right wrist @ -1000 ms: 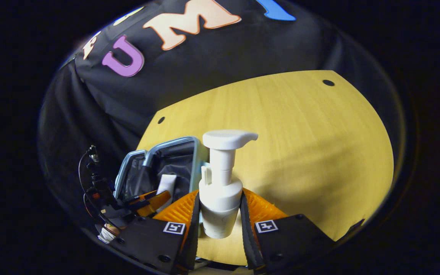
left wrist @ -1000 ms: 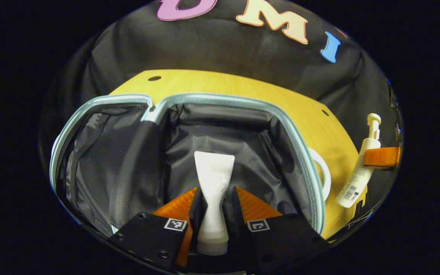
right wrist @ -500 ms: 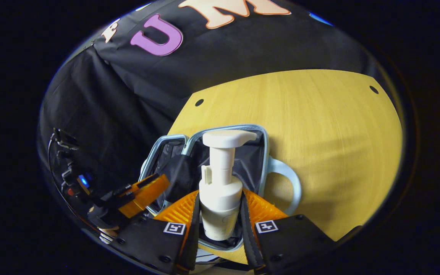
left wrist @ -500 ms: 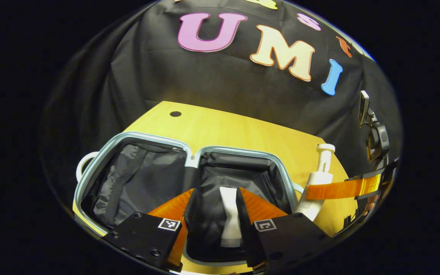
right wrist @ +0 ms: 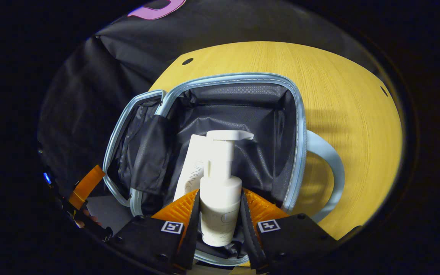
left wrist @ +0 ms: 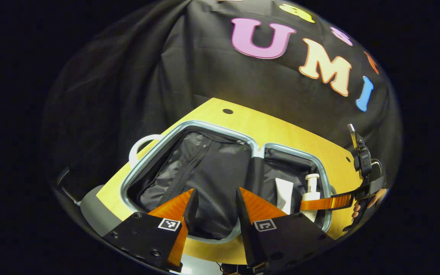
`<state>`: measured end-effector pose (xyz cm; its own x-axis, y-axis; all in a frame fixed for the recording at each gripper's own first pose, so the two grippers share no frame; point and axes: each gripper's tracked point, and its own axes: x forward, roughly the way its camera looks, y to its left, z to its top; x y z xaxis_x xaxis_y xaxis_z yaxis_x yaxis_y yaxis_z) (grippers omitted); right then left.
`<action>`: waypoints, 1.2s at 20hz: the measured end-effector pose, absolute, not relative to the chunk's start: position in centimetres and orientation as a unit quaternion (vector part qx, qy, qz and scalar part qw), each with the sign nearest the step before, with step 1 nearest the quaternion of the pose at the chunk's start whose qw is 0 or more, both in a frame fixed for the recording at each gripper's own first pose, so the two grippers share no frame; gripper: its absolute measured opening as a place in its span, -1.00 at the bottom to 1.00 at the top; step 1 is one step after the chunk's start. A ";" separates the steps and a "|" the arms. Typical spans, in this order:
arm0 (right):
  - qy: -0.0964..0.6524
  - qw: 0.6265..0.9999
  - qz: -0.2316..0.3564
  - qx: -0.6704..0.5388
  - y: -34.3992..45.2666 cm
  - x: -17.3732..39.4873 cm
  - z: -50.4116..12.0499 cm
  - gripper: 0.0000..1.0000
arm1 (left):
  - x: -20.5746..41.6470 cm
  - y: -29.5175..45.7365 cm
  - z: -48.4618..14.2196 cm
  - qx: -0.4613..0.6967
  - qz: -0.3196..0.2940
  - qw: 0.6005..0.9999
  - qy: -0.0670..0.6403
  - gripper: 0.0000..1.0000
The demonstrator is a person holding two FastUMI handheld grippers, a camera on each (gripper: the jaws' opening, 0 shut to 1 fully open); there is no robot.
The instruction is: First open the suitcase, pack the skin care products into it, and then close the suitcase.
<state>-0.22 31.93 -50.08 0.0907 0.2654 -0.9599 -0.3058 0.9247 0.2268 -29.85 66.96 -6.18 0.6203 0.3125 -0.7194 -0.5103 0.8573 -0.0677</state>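
Note:
The suitcase (left wrist: 155,152) lies open on the wooden table, with a pale blue rim (right wrist: 298,130) and dark lining. A white tube (right wrist: 192,168) rests inside its right half (left wrist: 284,189). My left gripper (left wrist: 216,194) is open and empty, hovering over the near edge of the left half. My right gripper (right wrist: 220,194) is shut on a white pump bottle (right wrist: 220,206), held upright and low over the right half, just beside the tube. In the left gripper view the pump bottle (left wrist: 311,187) stands in that compartment between the right gripper's fingers (left wrist: 325,201).
The suitcase's pale handles stick out at the sides (right wrist: 330,168) (left wrist: 139,143). Bare yellow table (right wrist: 342,88) stretches to the right of the case. A hand (left wrist: 357,210) holds the right gripper. The table's front edge (left wrist: 94,206) is close below the left gripper.
The left gripper let go of the tube, which now lies in the suitcase, and pulled back toward the left half. The right gripper brought the pump bottle from beside the case down into the right half.

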 end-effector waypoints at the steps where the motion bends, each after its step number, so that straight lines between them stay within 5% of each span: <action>1: 0.644 0.740 0.191 -0.017 32.1 -0.2 -50.1 0.15 | -30.4 68.0 -6.2 -0.136 0.242 0.888 0.368 0.11; 6: 0.590 0.773 0.231 0.000 33.3 1.1 -46.1 0.97 | -31.3 76.0 -5.0 -0.146 0.296 0.875 0.355 0.10; 12: 0.513 0.824 0.240 0.008 30.2 3.7 -40.6 0.98 | -30.0 85.6 -6.2 -0.169 0.338 0.855 0.356 0.11; 21: 0.493 0.854 0.167 -0.008 22.3 5.4 -38.3 0.93 | -28.5 89.7 -14.9 -0.192 0.332 0.804 0.455 0.11; 22: 0.494 0.855 0.159 -0.007 21.8 5.4 -38.5 0.94 | -28.2 90.4 -15.4 -0.191 0.333 0.802 0.457 0.22; 24: 0.497 0.855 0.144 -0.011 20.3 5.4 -38.6 0.94 | -28.5 90.5 -16.4 -0.202 0.338 0.785 0.478 0.06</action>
